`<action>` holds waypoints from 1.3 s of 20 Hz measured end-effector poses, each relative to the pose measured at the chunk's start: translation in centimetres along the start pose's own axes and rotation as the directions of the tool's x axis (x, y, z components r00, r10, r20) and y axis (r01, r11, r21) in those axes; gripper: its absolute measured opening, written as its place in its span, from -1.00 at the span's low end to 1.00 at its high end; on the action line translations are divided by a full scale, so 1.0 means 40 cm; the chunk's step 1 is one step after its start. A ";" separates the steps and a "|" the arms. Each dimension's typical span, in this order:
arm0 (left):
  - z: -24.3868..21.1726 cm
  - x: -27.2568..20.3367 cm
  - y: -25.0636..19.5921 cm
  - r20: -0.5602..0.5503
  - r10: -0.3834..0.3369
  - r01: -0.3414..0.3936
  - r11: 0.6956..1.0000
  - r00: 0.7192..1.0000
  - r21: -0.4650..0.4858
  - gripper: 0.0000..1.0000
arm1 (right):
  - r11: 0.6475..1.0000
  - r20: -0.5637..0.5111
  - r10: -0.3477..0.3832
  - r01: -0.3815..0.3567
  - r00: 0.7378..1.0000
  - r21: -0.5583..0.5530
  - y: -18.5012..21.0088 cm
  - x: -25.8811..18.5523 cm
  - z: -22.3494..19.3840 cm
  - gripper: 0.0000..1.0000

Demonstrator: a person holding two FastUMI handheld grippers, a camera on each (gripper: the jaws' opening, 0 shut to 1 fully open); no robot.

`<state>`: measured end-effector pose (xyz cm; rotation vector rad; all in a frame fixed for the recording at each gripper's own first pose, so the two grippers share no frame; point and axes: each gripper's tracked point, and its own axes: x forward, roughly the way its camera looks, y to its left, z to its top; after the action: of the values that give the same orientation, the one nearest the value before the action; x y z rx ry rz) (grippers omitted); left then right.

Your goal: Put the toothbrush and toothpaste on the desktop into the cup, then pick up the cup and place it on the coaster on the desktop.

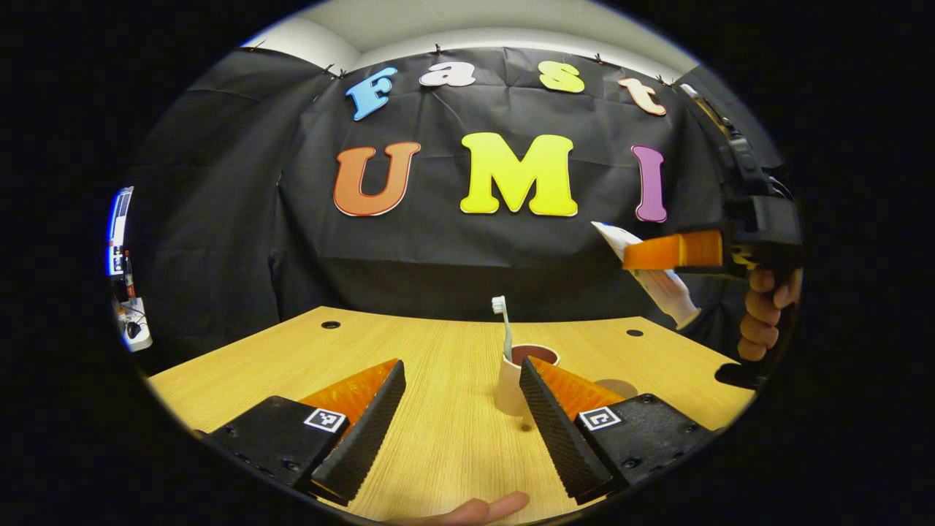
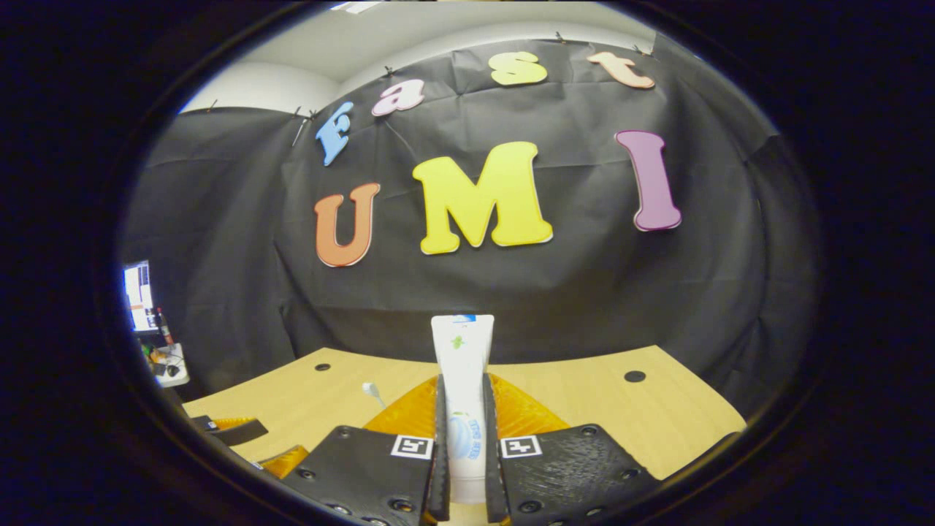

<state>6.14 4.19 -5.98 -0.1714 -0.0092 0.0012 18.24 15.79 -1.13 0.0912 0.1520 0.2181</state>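
The toothbrush (image 1: 502,326) already stands in the cup (image 1: 511,383). The right gripper (image 2: 463,446) squeezes the toothpaste (image 2: 462,380) between its fingers, up in the air. The left gripper (image 1: 460,416) is wide open, with nothing in it, the cup just ahead. Next, I think, the tube must come over the cup and drop in.

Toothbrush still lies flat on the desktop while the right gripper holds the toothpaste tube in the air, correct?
Not quite. The toothbrush already stands in the cup, head up, as the left gripper view shows. The rest holds: the right gripper is clamped on the toothpaste tube, above the desktop.
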 end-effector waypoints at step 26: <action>-0.073 -0.040 0.009 -0.040 -0.072 0.069 0.995 0.997 -0.074 0.95 | 0.996 -0.063 0.089 -0.090 0.994 -0.021 0.151 0.157 -0.107 -0.19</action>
<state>4.56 4.06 -8.94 -0.2435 0.0271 -0.0732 22.36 23.39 -5.56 0.0676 0.2068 0.3122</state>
